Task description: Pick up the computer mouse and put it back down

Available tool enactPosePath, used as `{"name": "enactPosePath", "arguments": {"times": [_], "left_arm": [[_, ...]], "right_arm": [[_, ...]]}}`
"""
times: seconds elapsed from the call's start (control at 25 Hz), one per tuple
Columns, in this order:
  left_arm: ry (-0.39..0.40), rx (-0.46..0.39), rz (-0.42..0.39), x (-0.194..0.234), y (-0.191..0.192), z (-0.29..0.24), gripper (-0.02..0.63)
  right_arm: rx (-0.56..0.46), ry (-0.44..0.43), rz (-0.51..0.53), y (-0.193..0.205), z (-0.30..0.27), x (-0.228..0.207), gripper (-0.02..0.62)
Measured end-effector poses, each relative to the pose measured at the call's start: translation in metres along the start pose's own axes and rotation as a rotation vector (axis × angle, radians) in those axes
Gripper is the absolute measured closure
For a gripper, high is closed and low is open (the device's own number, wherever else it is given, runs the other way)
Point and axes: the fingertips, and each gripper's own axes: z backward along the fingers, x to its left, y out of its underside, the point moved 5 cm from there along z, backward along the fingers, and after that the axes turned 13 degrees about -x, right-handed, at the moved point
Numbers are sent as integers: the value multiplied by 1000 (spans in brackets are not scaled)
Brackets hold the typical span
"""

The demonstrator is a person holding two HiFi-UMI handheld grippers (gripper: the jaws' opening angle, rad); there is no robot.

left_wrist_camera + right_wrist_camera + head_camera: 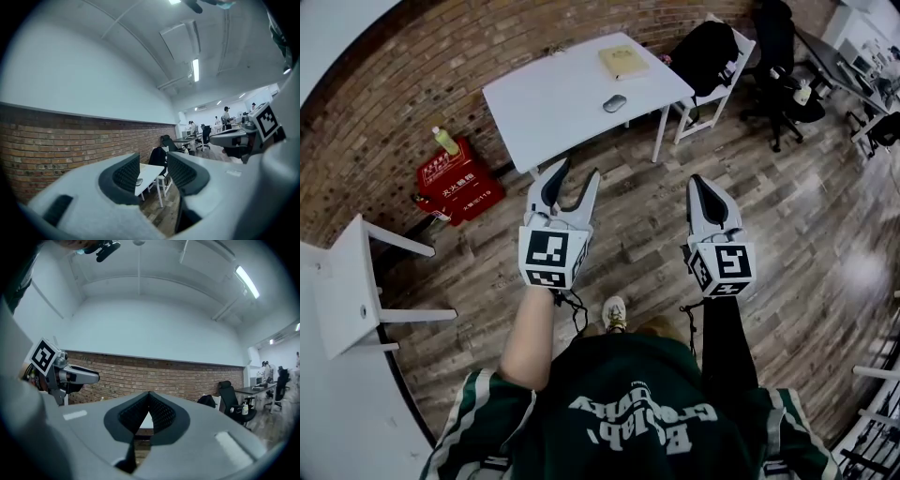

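Holds the left gripper [578, 171] out level over the floor [642, 230], jaws well apart, nothing between the pads. Holds the right gripper [701, 183] just beside it, jaws closed tip to tip, likewise empty. Points both toward the table [553, 112], well apart from it.

Rests on the white tabletop, near the front edge and toward the right end: mouse [615, 103]. Small, oval, grey with a darker upper shell, lying flat, touched by neither gripper. Also shows in the left gripper view, far off beyond the gap between the open jaws.

Lies near the far edge, apart from the mouse: tan book [623, 62].

Stands on the floor against the brick wall, left of the table: red crate [461, 187] with white print on its side. Carries a yellow-green bottle [445, 141], upright at the rear top; inside or on top cannot be told.

Stands at the right end of the table: white chair [741, 47] with a black bag [705, 52] on the seat.
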Motion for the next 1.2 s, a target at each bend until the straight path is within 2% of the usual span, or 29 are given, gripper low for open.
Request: {"name": "enactPosePath", "arguments": {"times": [0.32,0.48,0.68,0.8,1.04,1.2], "left_arm": [[24,36,-10,39,25,-37,428],[41,52,16,43,36,-51,428],[89,75,-64,43,44,-67,428],[87,69,-36,51,47,-79,428],[82,85,-39,66,57,-108,428],[69,82,18,78,75,-138,428]], "right_arm": [[26,25,17,17,-41,-4,583],[34,36,32,21,-54,-13,583],[41,28,28,32,-73,-15,583],[50,16,27,38,-88,-19,583],[32,10,18,47,-126,-39,583],[9,-14,16,58,-159,-59,583]]}}
